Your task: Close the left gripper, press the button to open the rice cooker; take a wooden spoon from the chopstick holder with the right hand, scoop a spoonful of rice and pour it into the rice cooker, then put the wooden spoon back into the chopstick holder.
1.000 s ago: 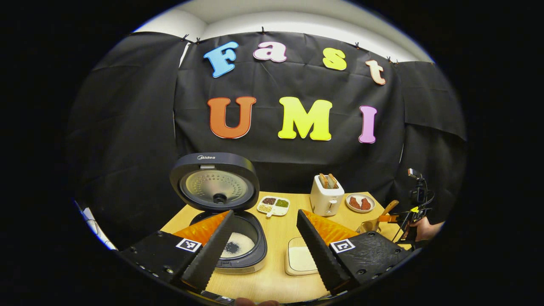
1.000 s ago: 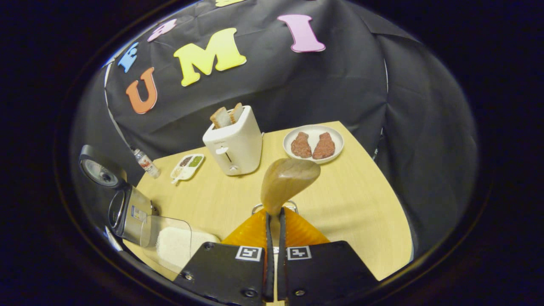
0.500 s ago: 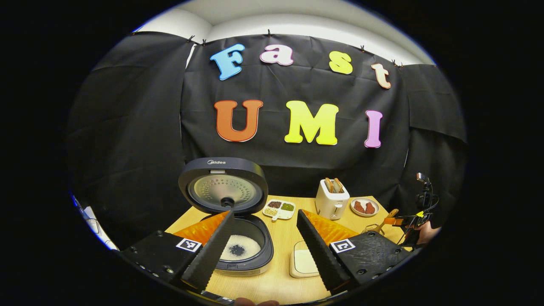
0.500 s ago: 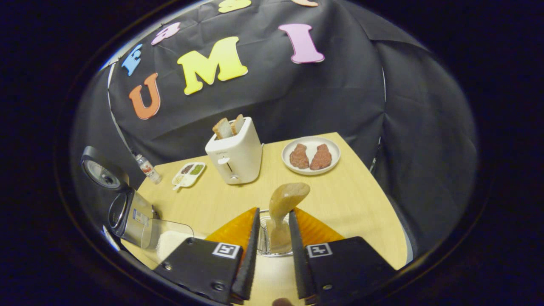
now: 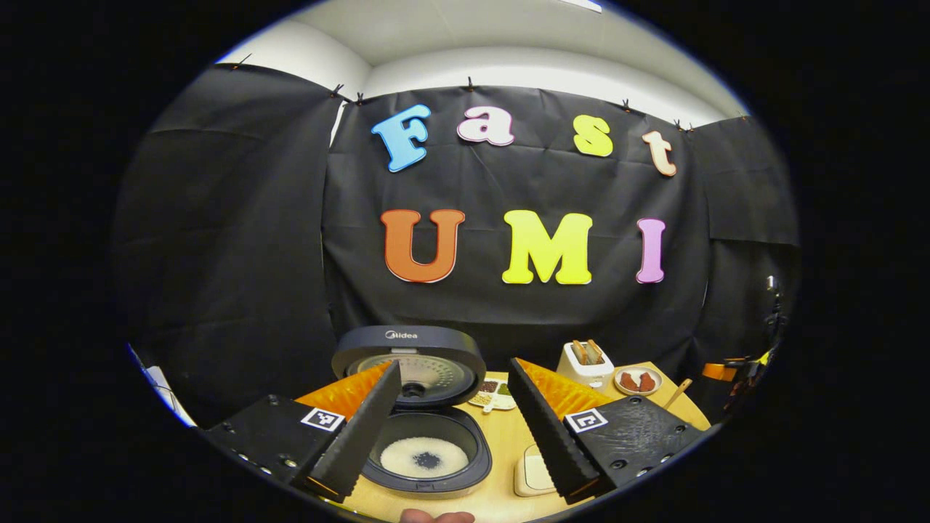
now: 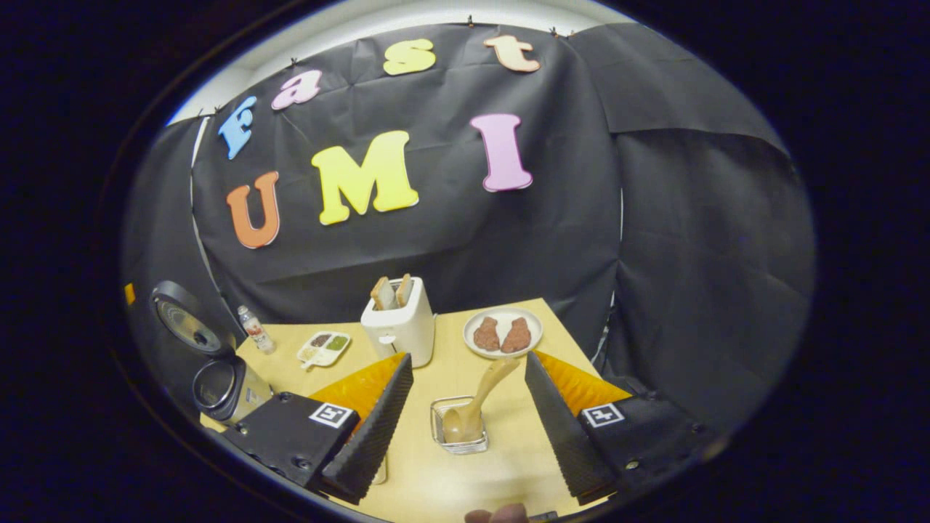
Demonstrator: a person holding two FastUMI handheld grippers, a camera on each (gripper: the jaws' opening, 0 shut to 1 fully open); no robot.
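The rice cooker (image 5: 429,476) stands open, lid (image 5: 410,356) raised, with white rice (image 5: 425,457) and a dark patch in its pot. My left gripper (image 5: 454,365) hangs open above and in front of it, holding nothing. In the right gripper view, the wooden spoon (image 6: 485,396) stands bowl down in the wire chopstick holder (image 6: 458,439), leaning right. My right gripper (image 6: 468,359) is open, drawn back above the holder, with the spoon apart from both fingers. The cooker (image 6: 221,385) sits far left there.
A white toaster (image 6: 398,327) with bread, a plate of meat (image 6: 503,334), a divided dish (image 6: 325,347) and a small bottle (image 6: 256,330) stand at the back of the wooden table (image 6: 436,487). The rice container (image 5: 534,472) lies right of the cooker.
My right gripper opened, let go of the spoon in the holder, and pulled back and up. The left gripper also drew back from the table, staying open.
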